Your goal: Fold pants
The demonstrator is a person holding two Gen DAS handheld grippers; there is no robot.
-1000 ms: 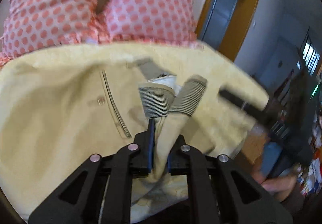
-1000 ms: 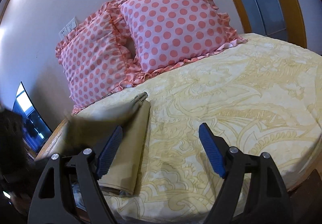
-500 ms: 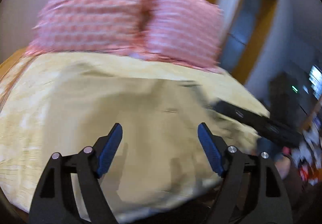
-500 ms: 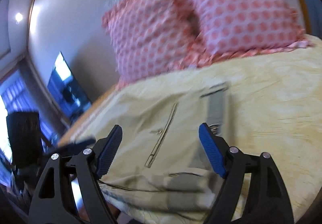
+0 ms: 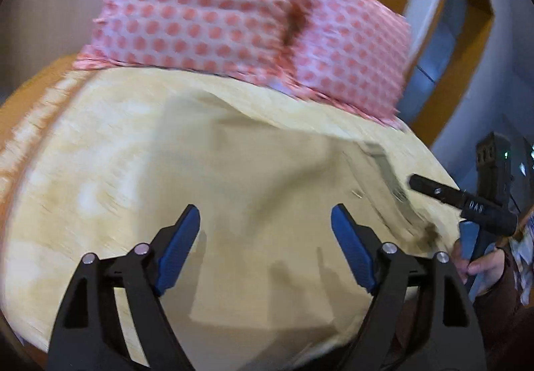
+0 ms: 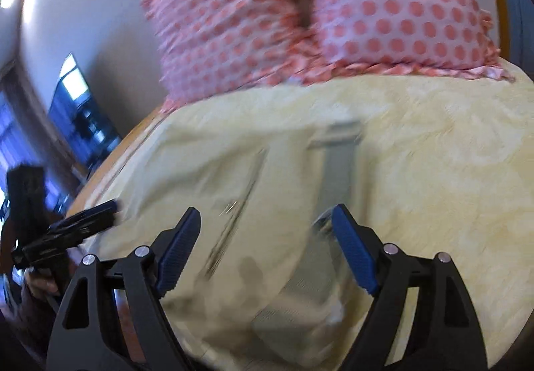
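Note:
Beige pants (image 5: 267, 191) lie spread on the yellow bedspread (image 5: 100, 144), with the grey ribbed waistband (image 5: 383, 167) toward the right. In the right wrist view the pants (image 6: 233, 177) lie below me, the grey waistband (image 6: 333, 164) running down between my fingers. My left gripper (image 5: 265, 237) is open and empty just above the pants. My right gripper (image 6: 265, 237) is open and empty over the waistband end. The right gripper (image 5: 464, 204) also shows at the right edge of the left wrist view, and the left gripper (image 6: 66, 227) at the left edge of the right wrist view.
Two pink polka-dot pillows (image 5: 207, 4) (image 6: 393, 4) lean against the wall at the head of the bed. A wooden bed edge (image 6: 110, 167) runs along the left. A door frame (image 5: 467, 37) stands to the right.
A second ago my left gripper was shut on the pants' waistband; it has let go and opened. The pants now lie spread on the bed. My right gripper has swung left over them.

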